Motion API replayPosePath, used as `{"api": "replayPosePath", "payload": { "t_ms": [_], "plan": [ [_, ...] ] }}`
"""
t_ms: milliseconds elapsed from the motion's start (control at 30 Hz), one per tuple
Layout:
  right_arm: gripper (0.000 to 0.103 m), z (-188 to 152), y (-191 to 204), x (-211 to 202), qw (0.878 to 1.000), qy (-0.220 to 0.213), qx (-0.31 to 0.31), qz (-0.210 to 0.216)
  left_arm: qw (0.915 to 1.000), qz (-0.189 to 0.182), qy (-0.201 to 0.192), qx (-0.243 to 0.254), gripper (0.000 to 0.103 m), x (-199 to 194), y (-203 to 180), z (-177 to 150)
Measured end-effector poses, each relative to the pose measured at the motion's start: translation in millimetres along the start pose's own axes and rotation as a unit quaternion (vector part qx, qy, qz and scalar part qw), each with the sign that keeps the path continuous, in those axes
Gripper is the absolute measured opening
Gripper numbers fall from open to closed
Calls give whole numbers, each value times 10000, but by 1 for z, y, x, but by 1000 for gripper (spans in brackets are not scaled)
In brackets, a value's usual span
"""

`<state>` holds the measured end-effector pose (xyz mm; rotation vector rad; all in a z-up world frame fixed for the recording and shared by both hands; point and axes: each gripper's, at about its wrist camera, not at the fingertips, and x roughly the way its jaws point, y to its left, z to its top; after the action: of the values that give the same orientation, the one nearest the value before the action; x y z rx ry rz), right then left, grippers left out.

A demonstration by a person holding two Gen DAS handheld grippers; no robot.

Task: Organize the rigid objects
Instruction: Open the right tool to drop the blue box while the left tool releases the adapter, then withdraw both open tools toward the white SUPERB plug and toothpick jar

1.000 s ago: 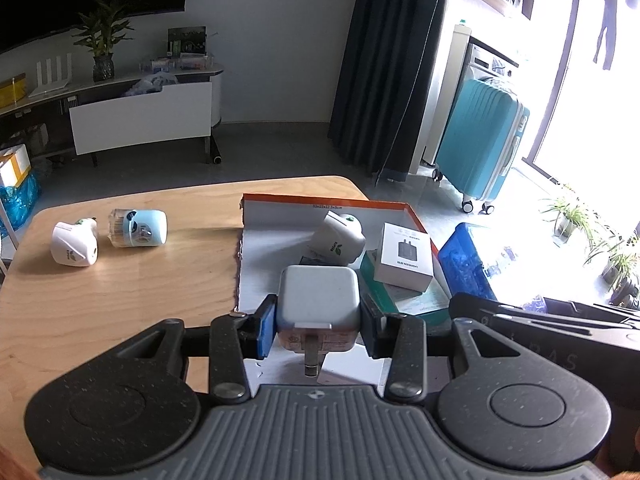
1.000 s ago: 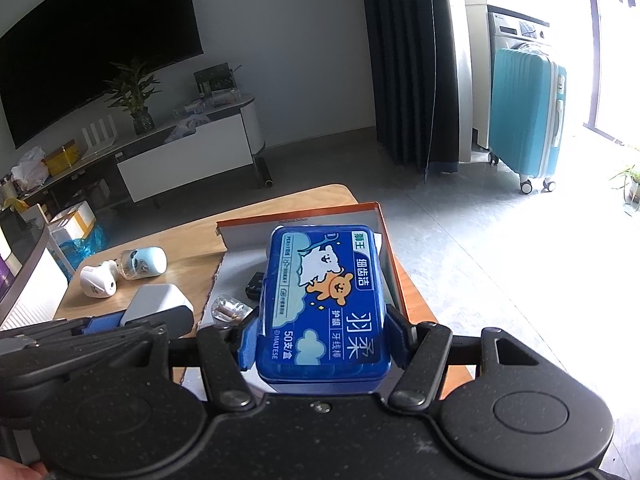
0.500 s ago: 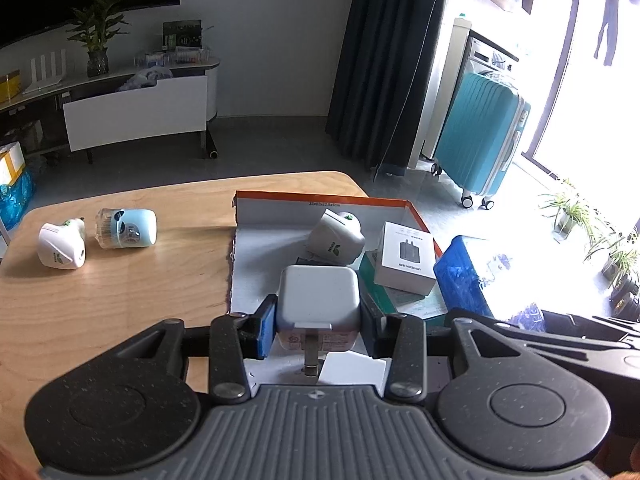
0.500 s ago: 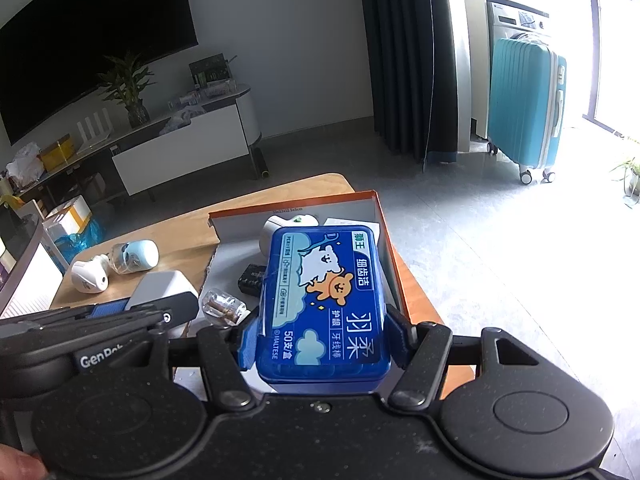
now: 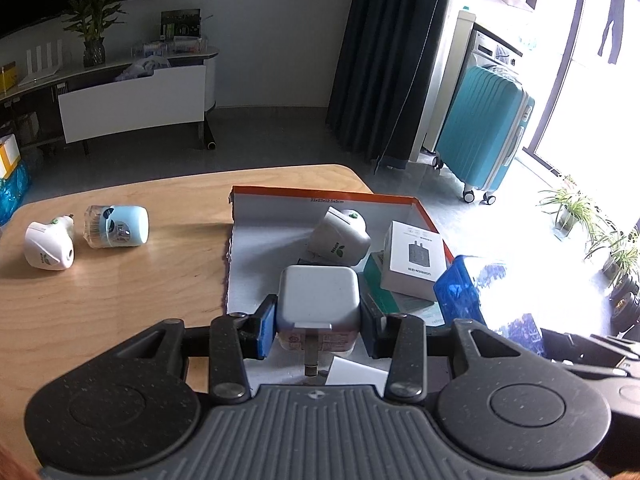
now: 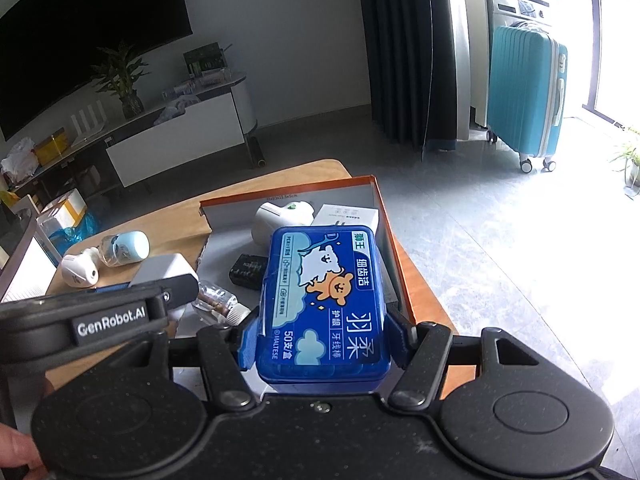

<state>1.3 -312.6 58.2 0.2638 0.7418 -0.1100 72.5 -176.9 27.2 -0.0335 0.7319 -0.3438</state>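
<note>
Task partly done. The box point(image 5: 424, 210) on the tabletop point(image 5: 120, 292) already contains a white plug-in unit point(image 5: 340, 236), a small white carton point(image 5: 414, 260) and other items. The left gripper point(image 5: 318, 320) has its jaws clenched on a white charger point(image 5: 318, 298) above the box; the right gripper point(image 6: 320, 340) grasps a blue tin point(image 6: 324, 304) likewise. Outstanding: a second white plug-in unit point(image 5: 48, 246) and a pale blue bottle point(image 5: 116, 226) lying on the tabletop outside the box.

Teal suitcase point(image 5: 486, 136) upright on floor beside dark curtain point(image 5: 388, 56). Potted plant point(image 5: 94, 26) on white TV console point(image 5: 132, 96). Dark screen point(image 6: 80, 36) on wall. Washing machine point(image 6: 516, 0) behind suitcase.
</note>
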Motion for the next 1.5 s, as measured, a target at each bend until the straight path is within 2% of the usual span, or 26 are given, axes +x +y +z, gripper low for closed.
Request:
{"api": "replayPosePath", "payload": {
  "t_ms": [467,933,1000,1167,1500],
  "plan": [
    [76,-1,-1,20,9997,232,-19,65,9999,-73,154,27,42,21,-2,11],
    [78,1,-15,10,9999,-58,103,-46,9990,-297,311,79,43,39,-17,16],
    [78,2,-14,10,9999,-63,96,-62,9991,-310,278,113,50,38,-19,17],
    [78,4,-12,3,9998,-176,68,-92,9993,-298,208,48,56,30,-14,19],
    [79,6,10,-5,9995,-250,-160,112,9998,122,127,-18,76,4,8,17]
  ]
}}
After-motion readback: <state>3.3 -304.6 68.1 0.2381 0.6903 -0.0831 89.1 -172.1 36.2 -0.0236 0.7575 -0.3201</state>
